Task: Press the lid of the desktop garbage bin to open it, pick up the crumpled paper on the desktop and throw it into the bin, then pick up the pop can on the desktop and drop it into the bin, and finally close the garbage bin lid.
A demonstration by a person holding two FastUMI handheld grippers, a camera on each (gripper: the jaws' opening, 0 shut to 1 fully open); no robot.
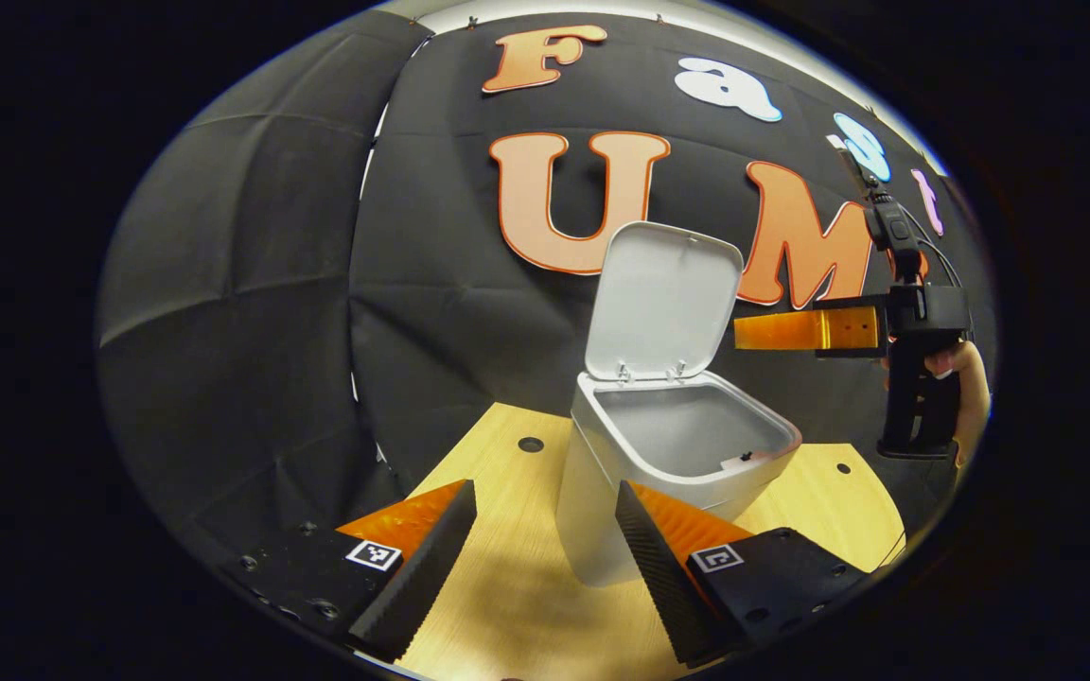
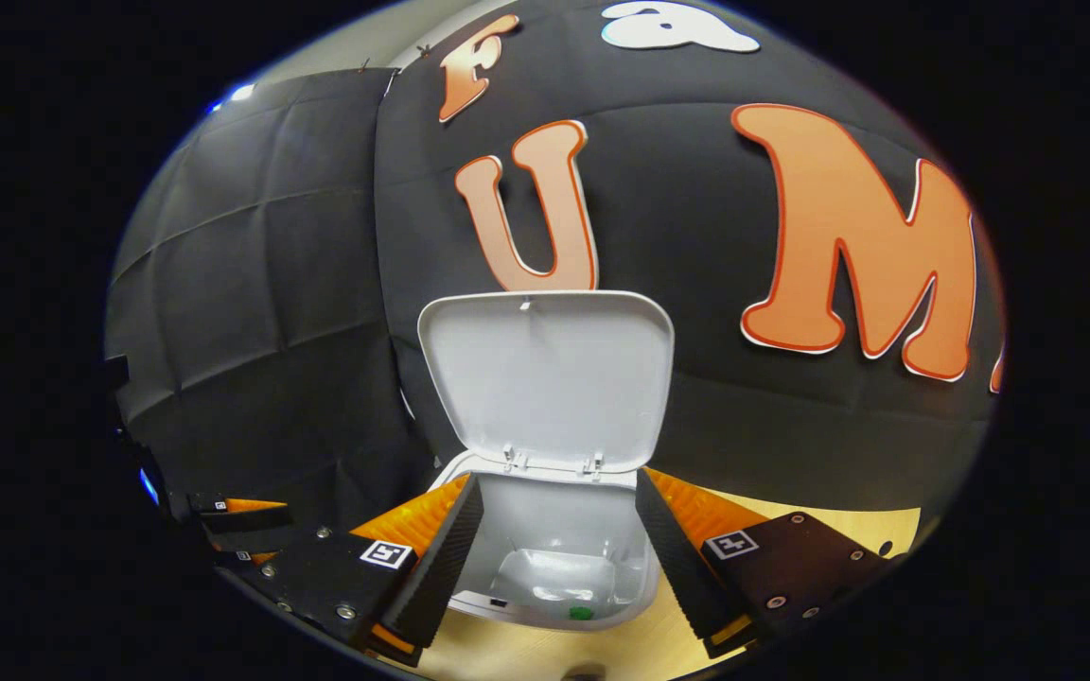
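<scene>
My right gripper [image 2: 554, 558] hangs wide open and empty over the open bin [image 2: 554, 567]. My left gripper [image 1: 545, 558], also spread and empty, faces the bin [image 1: 668, 473] on the table [image 1: 507, 605].

Left gripper [image 1: 545, 558]: 2 wedge-shaped fingers with ribbed inner pads [image 1: 417, 582], black mounting plates with round screws, and 1 square black-and-white marker tag on each plate. Right gripper [image 2: 554, 558]: same build, same tags and screws. Seen from the left gripper view, it has a black pistol-style handle, a black cable and a hand [image 1: 966, 378] on the grip.
</scene>
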